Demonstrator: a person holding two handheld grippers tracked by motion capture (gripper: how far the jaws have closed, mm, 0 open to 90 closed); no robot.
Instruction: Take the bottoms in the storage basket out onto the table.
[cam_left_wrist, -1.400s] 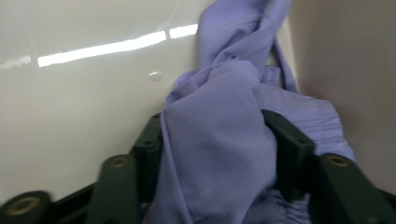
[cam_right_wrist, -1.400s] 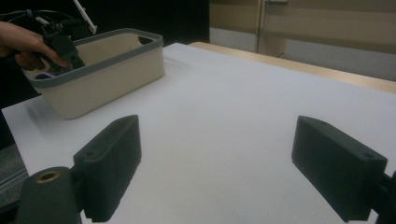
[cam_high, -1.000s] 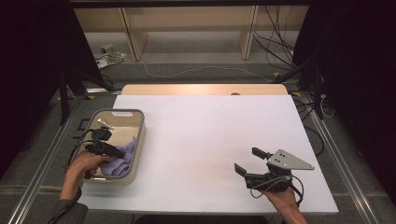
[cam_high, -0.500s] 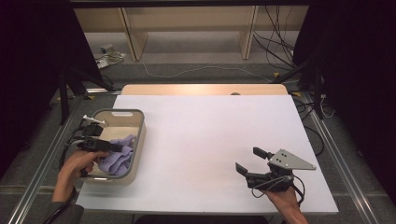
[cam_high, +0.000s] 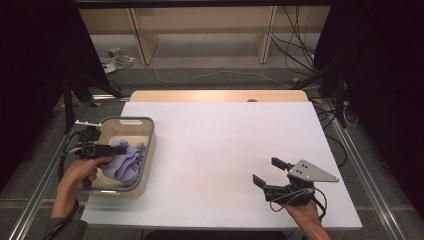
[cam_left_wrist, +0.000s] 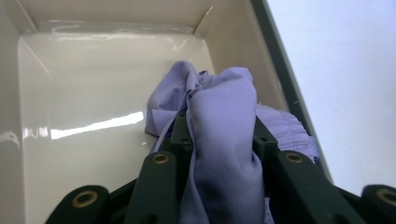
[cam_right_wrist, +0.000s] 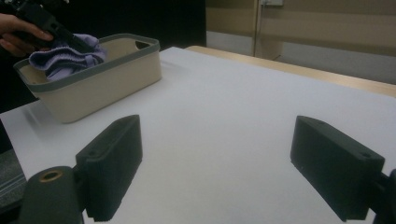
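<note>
1. State: left hand-held gripper is clamped on a bunched lilac cloth. In the left gripper view the cloth fills the gap between the two jaws and spills over their front, so the bite looks deep, on a thick fold rather than an edge.
2. Location: the cloth sits inside the cream bin at the left side of the white tabletop. The rest of the cloth lies heaped along the bin's right wall, with the far end of the bin floor bare.
3. Right hand-held gripper rests low at the near right of the tabletop, jaws wide apart with nothing between them, well apart from the bin.
4. Judged step: lifting the cloth out of the bin.
5. How to do it well: keep the clamp firm and raise straight up first. The hanging folds need to clear the grey rim before any sideways travel; otherwise they may drag on the wall.
6. The bin looks light. If the cloth snags on the rim, the bin may tip or slide toward the tabletop edge. A slow lift gives time to notice this.
7. Risk: loose folds outside the jaws can unroll under their own weight. Allow extra height for that.
8. The right hand-held gripper is free; judged useful for steadying the bin or taking a second corner once the cloth is clear.
</note>
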